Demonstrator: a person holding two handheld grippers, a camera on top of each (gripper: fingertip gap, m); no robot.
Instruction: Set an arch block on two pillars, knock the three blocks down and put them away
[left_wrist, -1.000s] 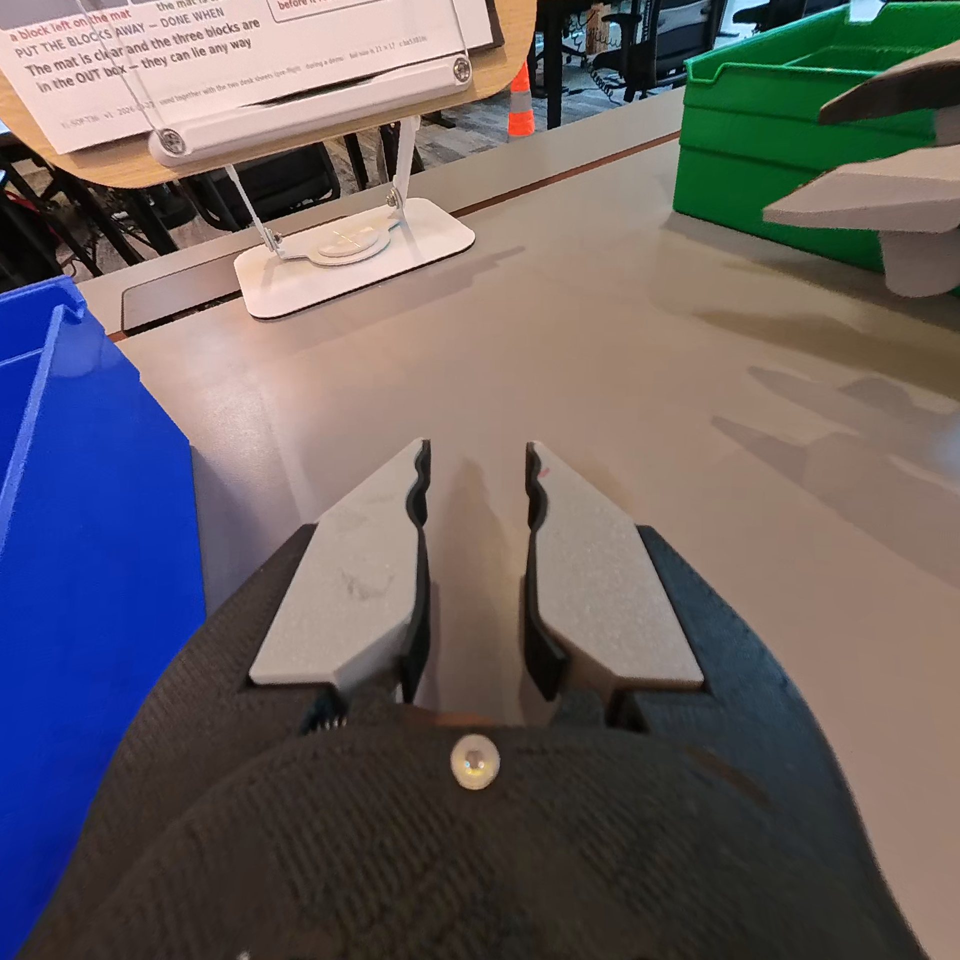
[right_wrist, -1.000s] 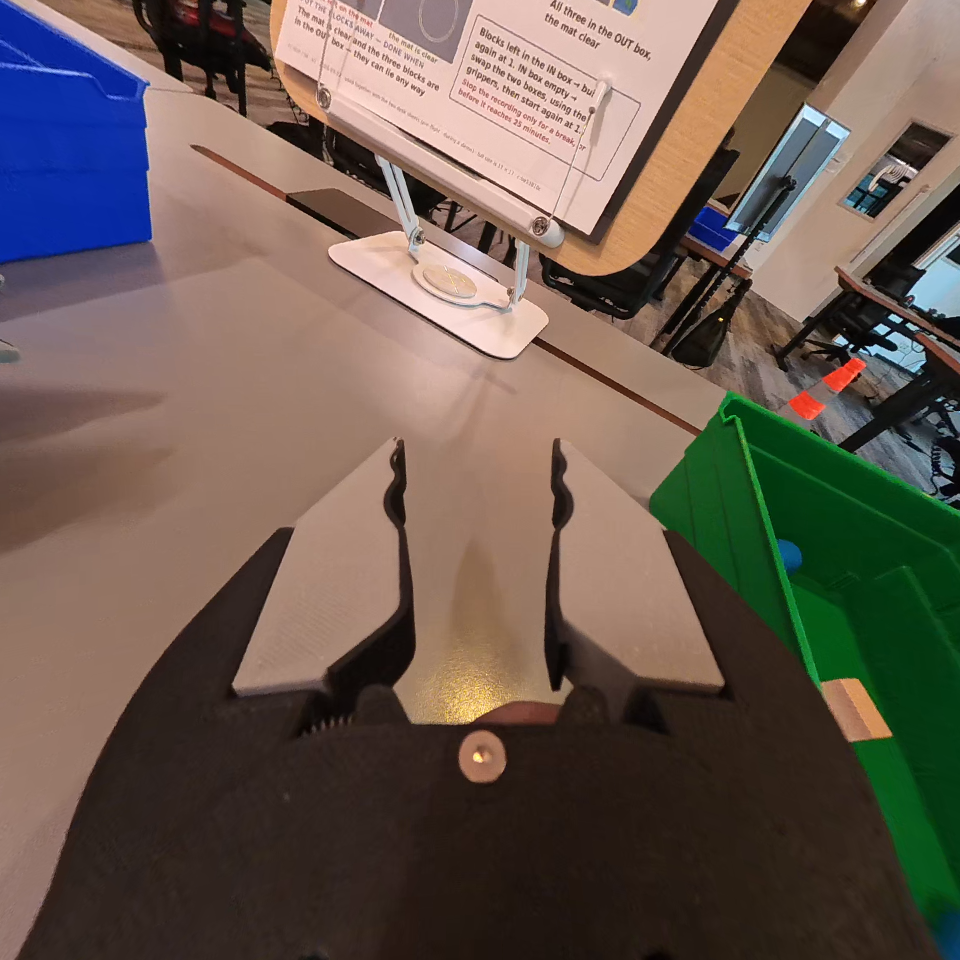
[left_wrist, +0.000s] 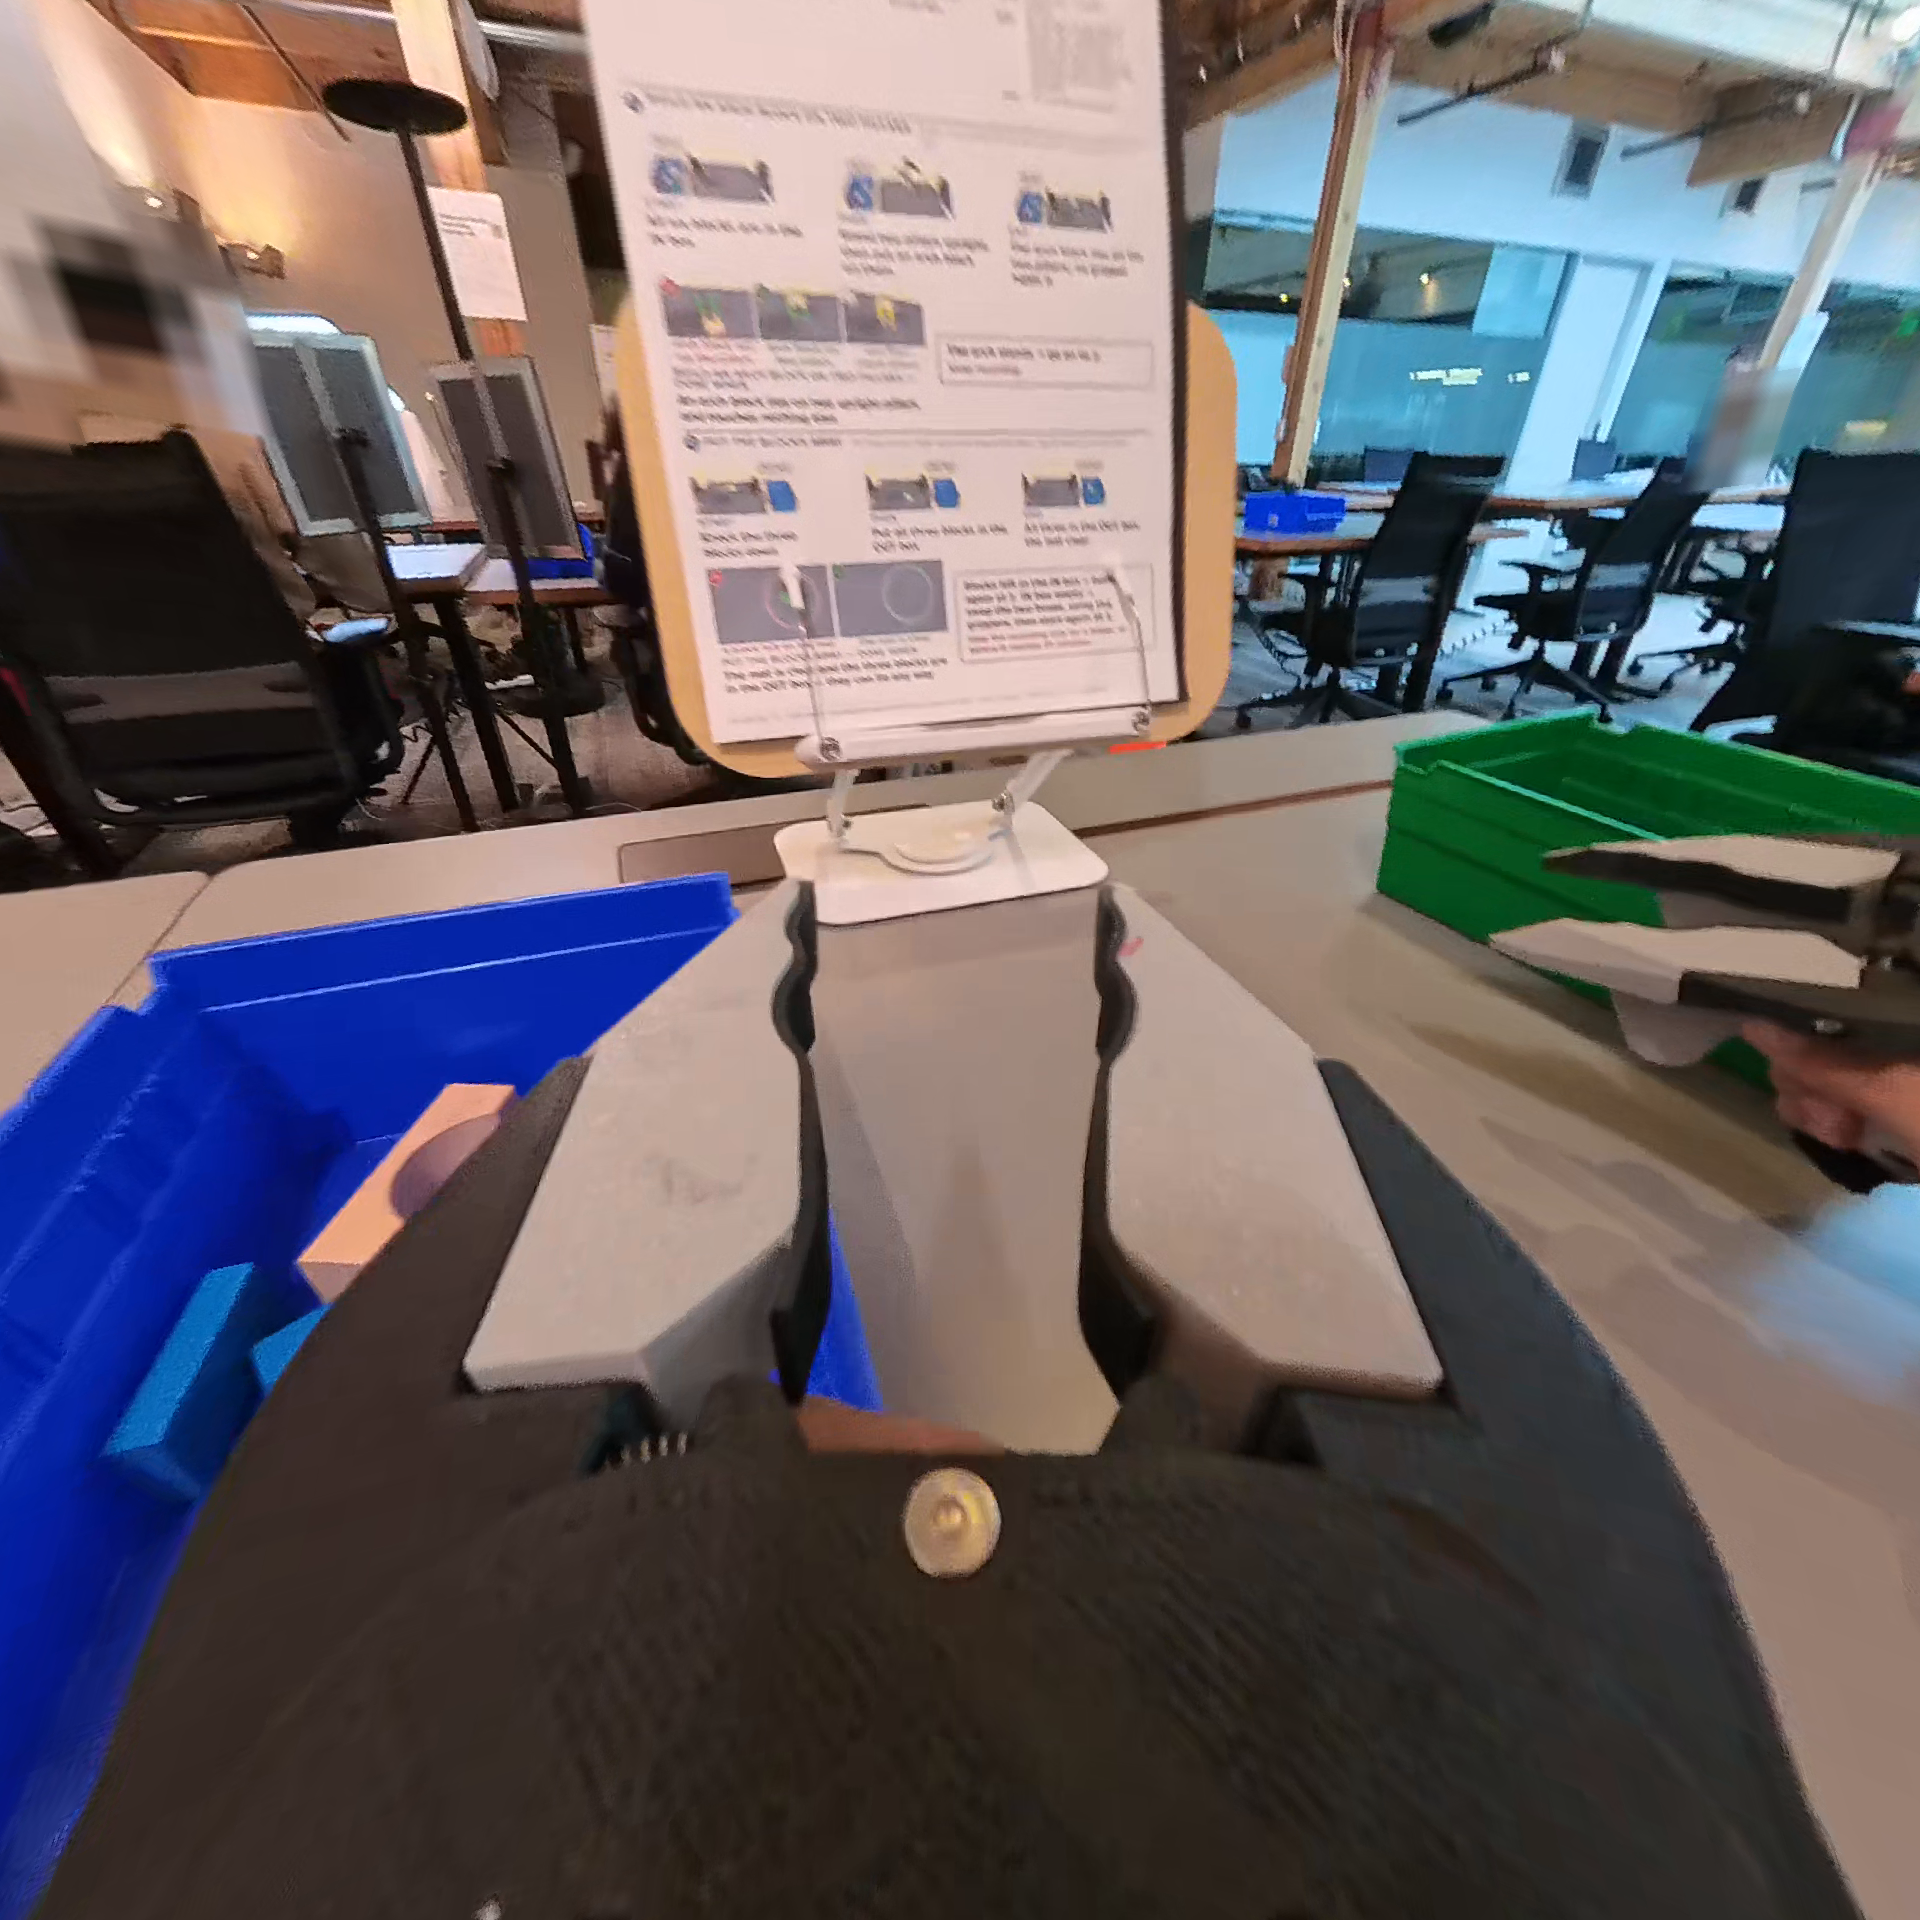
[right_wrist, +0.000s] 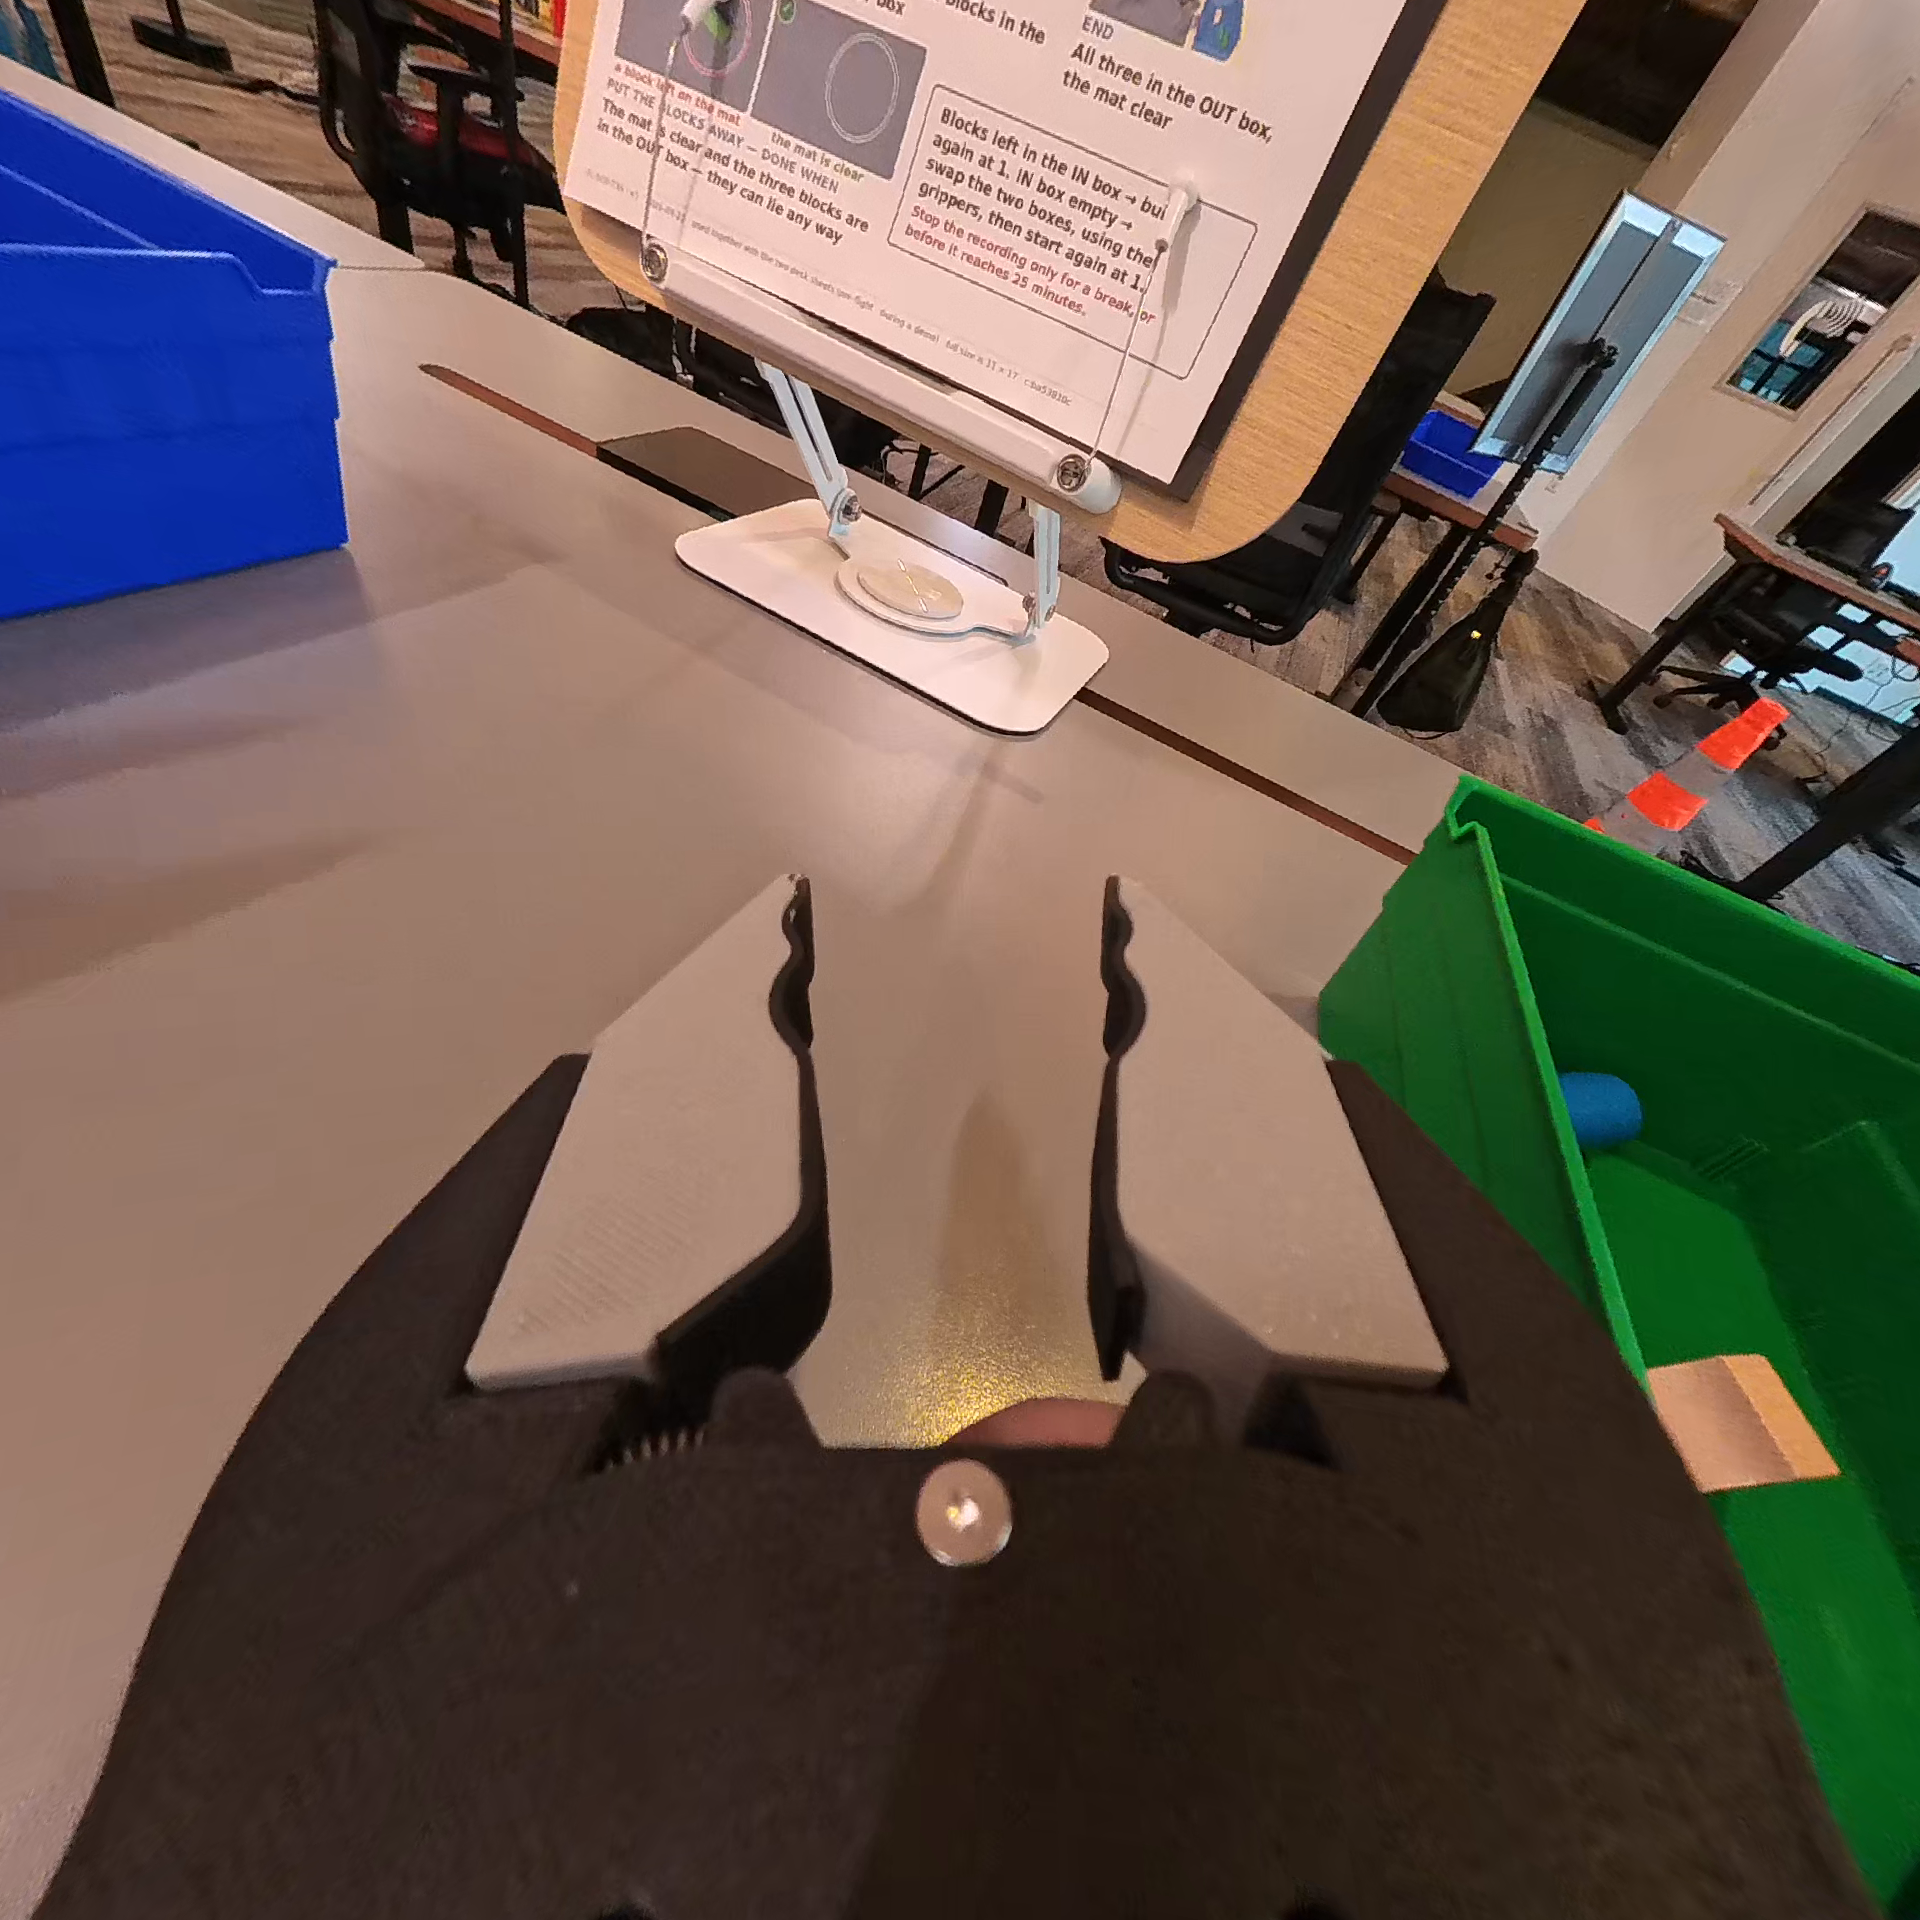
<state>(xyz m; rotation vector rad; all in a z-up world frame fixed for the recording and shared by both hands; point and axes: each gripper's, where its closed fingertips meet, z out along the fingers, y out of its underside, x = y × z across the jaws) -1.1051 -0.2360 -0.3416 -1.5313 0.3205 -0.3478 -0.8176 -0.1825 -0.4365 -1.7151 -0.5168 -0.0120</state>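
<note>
The left tool (left_wrist: 951, 925) has lifted and swung over the near edge of the blue bin (left_wrist: 436, 966) at nine o'clock, its jaws spread wider than a second ago and gripping nothing. In that bin lie a tan wooden block (left_wrist: 416, 1174) and blue blocks (left_wrist: 197, 1351); motion blur leaves their shapes unsure. The right tool (right_wrist: 951, 904) hovers over the bare table (right_wrist: 520, 831), equally wide and empty, beside the green bin (right_wrist: 1496, 935) at three o'clock, which holds more blocks. Likely a fresh pick is starting.
</note>
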